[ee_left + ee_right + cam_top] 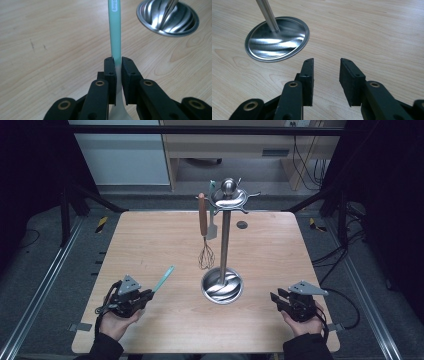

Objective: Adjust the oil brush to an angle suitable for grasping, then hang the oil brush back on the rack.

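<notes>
A mint-green utensil handle (115,30) sticks out from my left gripper (118,65), whose jaws are shut on it where the green turns white. In the high view the same utensil (163,279) points up and right from the left gripper (148,295), near the table's front left. The steel utensil stand (224,235) rises from its round base (222,286) at mid-table; a wooden-handled whisk (204,232) and a pale spatula (212,226) hang from its top ring. My right gripper (326,72) stands open over bare wood, front right of the base (277,40).
The wooden table (150,240) has a small dark round spot (242,224) behind the stand. Black frame rails and cables run along both sides, and a desk stands beyond the far edge. The right gripper (280,299) hovers near the front right edge.
</notes>
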